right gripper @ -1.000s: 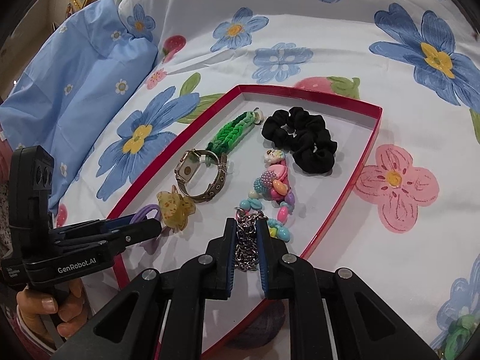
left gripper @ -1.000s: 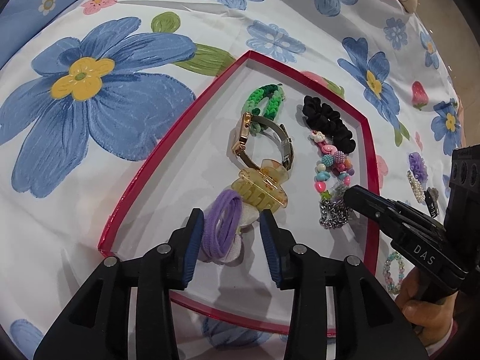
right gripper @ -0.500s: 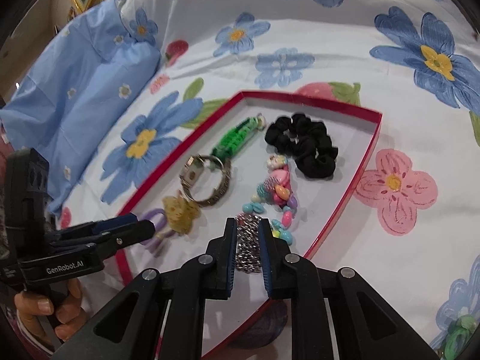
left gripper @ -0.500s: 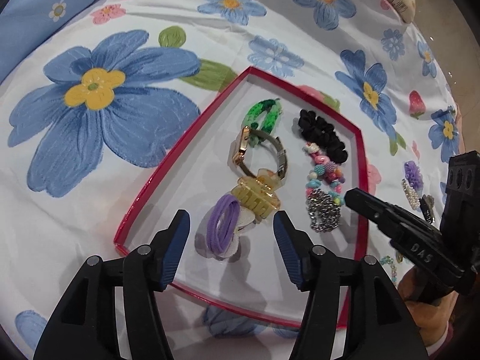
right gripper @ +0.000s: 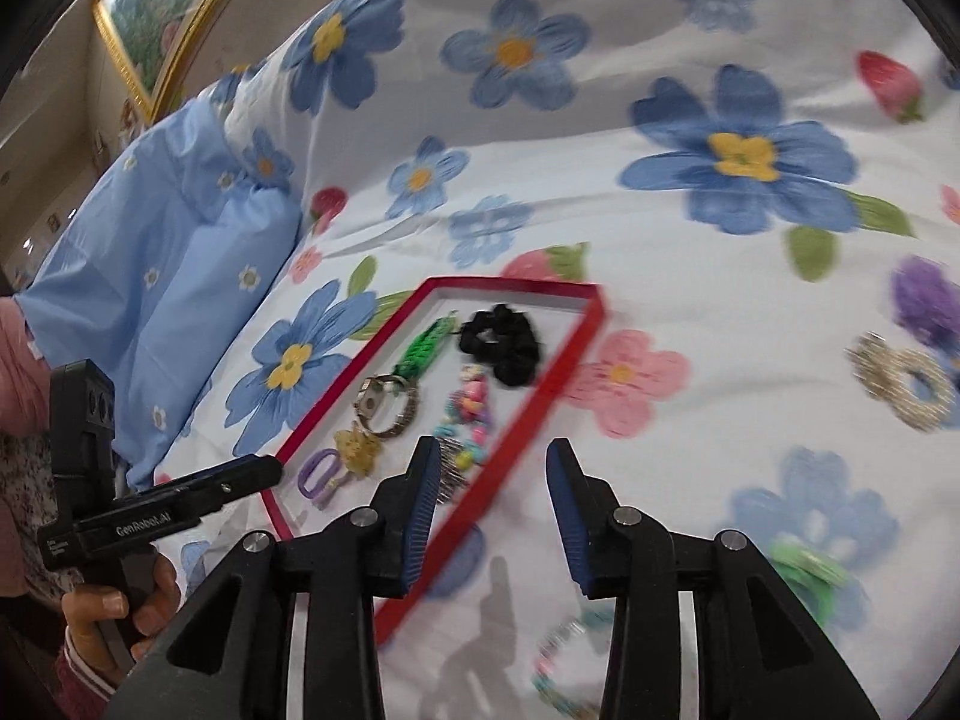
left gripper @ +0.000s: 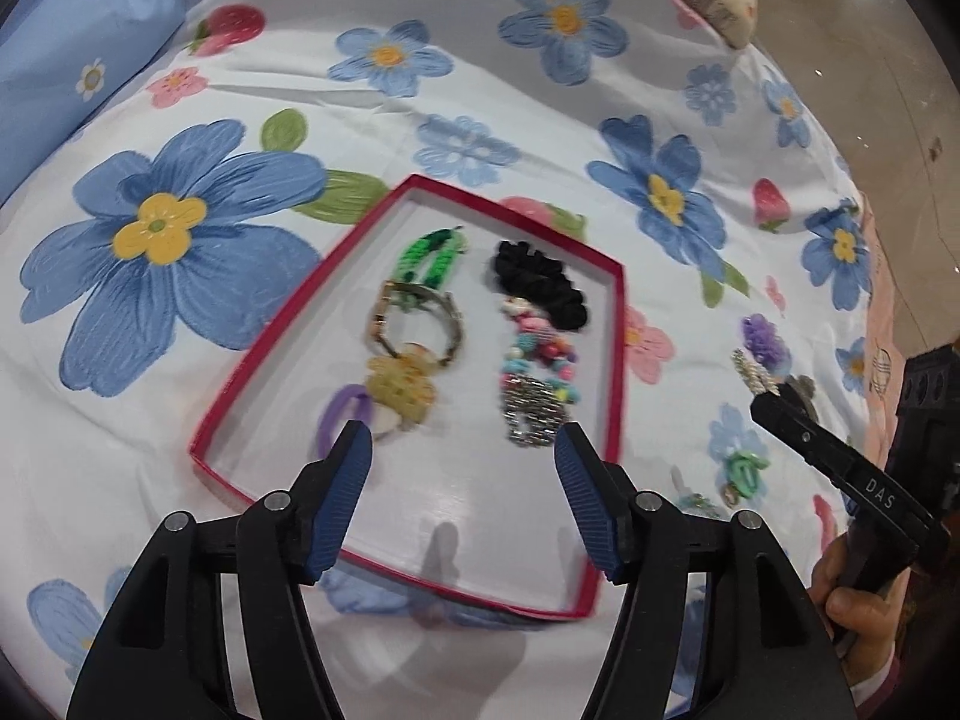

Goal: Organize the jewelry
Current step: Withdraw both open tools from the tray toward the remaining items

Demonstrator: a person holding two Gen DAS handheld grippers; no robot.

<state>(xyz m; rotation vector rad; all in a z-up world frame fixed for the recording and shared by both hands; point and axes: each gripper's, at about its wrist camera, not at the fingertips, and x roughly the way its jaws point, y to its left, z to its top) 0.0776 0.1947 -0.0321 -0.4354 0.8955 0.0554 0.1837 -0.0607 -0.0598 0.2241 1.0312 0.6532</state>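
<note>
Red-rimmed tray (left gripper: 258,354) on a flower-print bedsheet (left gripper: 180,120), used here as the landmark. Inside it lie two rows. Far end: a green woven band (left gripper: 435,252) and a black scrunchie (left gripper: 540,285). Middle: a watch (left gripper: 414,324) and a string of coloured beads (left gripper: 537,354). Near end: a yellow hair claw (left gripper: 402,387) over a purple hair tie (left gripper: 336,414), and a silver chain (left gripper: 531,411).

The left gripper (left gripper: 465,498) hangs above the tray's near end with its jaws apart and nothing between them; they have just been opening. The right gripper (right gripper: 489,516) sits over the tray's right rim, jaws likewise apart and empty after just opening, with the chain lying free in the tray.

Loose pieces remain on the sheet to the right of the tray: a purple knitted piece (right gripper: 927,300), a sparkly ring-shaped piece (right gripper: 906,387), a green clip (right gripper: 804,570) and a bead bracelet (right gripper: 564,660). Motion blur makes their exact kind uncertain.

Judged step: both placements look finished, and the next pick is outside the tray. To do it well, carry the right gripper clear of the rim before lowering, so the tray is not nudged. Choose one piece that lies apart from its neighbours. Straddle its narrowest part, press lightly into the soft sheet, and close without pinching fabric.
</note>
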